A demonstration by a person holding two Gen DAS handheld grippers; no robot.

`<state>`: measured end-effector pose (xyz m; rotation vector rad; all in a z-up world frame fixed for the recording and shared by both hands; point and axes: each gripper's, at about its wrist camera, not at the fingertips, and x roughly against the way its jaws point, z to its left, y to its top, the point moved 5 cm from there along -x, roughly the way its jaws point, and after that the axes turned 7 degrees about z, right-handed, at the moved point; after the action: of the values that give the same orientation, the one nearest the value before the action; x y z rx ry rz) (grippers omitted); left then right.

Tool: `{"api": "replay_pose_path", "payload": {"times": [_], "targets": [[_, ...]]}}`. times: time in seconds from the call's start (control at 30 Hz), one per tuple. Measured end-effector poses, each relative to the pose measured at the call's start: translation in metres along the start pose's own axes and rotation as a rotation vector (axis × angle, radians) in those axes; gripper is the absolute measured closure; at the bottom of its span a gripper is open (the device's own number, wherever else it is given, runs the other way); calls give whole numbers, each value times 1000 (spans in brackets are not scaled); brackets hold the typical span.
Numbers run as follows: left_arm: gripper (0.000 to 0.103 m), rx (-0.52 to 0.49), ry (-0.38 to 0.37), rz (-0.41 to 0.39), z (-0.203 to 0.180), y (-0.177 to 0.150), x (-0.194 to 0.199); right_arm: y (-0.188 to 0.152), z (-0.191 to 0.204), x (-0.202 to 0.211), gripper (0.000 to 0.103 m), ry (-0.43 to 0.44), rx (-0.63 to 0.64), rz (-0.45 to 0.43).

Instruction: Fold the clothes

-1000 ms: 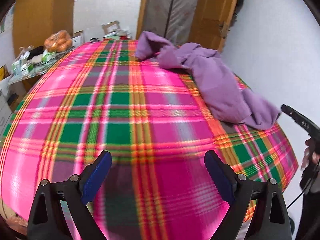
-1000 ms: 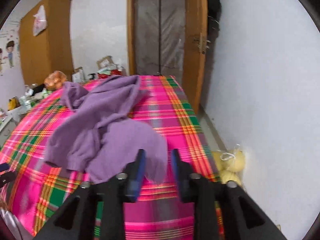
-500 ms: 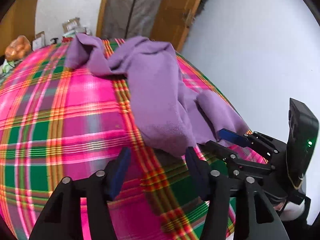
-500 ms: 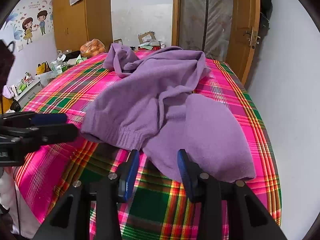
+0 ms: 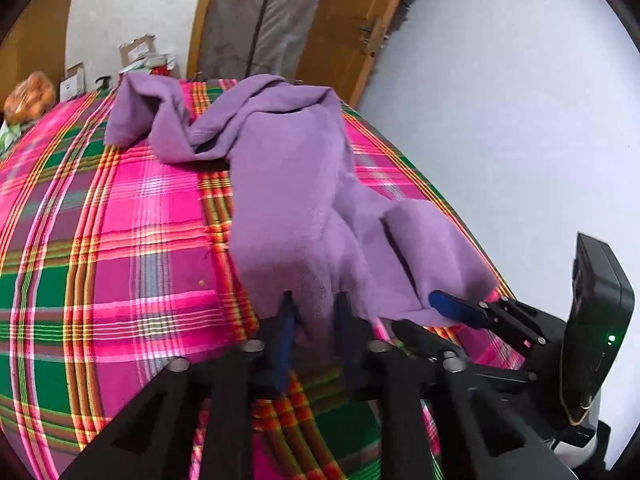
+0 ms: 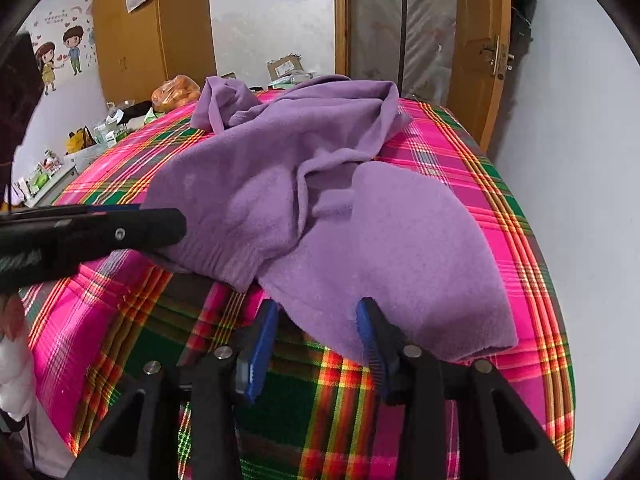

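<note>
A crumpled purple fleece sweater [image 5: 288,184] lies on the pink and green plaid bedspread [image 5: 120,240], toward the side by the white wall [image 5: 500,120]. The left gripper [image 5: 312,300] has just been closing and now pinches the sweater's near ribbed hem between its jaws. The right gripper [image 6: 316,312] has been opening; its jaws stand apart around the near sleeve edge, not pressing it.

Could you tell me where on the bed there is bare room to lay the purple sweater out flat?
The plaid blanket lies bare left of the purple sweater, from the near edge to the far clutter by the bag of oranges. The wall side is crowded: the sweater and both tongs, left and right, fill it.
</note>
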<state>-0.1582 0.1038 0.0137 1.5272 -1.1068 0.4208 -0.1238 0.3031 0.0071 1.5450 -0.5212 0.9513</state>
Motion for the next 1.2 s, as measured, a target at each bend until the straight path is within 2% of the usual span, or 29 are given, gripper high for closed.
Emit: {"api": "replay_pose_path", "payload": {"times": [0.2,0.33,0.47,0.53,0.57,0.67,0.7,0.8,0.87,0.97,1.1,1.2], "targets": [[90,67,3,-79,32,9,35,-2,0,1,60,4,-11,-4],[91,157,2,-152,75,20,76,-2,1,0,60,2,-12,1],[94,231,24,-224,119,15,120,-2,4,0,62,-3,5,7],[95,264,54,-245,143,2,140,-3,8,1,62,-25,22,7],[103,284,74,-254,155,-6,149,-4,13,4,62,-19,32,5],[103,306,187,-280,187,-31,180,-8,30,15,61,46,53,-18],[103,301,203,-287,192,-38,189,-6,38,21,61,61,65,-35],[102,229,235,-301,179,-49,198,1,60,37,61,101,105,-91],[99,164,220,-282,163,-53,193,12,75,42,56,119,147,-124],[95,93,194,-241,145,-57,177,31,96,27,55,138,177,-75],[95,102,188,-206,147,-64,165,57,117,6,55,322,82,-16],[95,126,203,-210,156,-69,168,72,132,-12,55,382,54,10]]}}
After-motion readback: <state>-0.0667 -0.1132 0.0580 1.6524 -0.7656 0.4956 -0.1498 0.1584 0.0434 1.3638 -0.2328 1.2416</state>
